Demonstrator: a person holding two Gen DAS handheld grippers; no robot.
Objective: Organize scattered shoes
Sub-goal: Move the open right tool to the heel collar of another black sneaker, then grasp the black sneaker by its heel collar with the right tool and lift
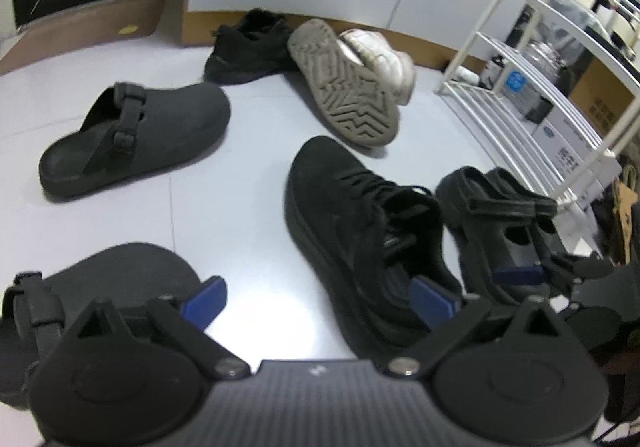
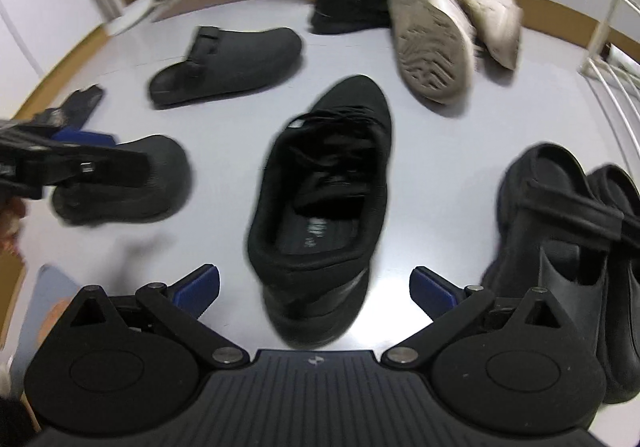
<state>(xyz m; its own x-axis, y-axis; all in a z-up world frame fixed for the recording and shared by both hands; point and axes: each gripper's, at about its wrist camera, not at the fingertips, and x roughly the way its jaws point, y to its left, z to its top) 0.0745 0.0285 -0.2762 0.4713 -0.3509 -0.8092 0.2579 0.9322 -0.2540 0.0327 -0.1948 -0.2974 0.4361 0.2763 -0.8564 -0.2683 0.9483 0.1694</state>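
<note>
Both tools wide and empty over the scattered shoes.
Left tool (image 1: 316,297) hovers by the near clog (image 1: 100,287); right tool (image 2: 316,289) lines up on the black sneaker (image 2: 320,207) on the floor (image 2: 224,119): pinch the heel collar squarely, lift toward the white rack (image 1: 520,87).

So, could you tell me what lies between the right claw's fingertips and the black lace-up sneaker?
Nothing: in the right wrist view the black lace-up sneaker heel already sits between the open right claw fingertips.
</note>
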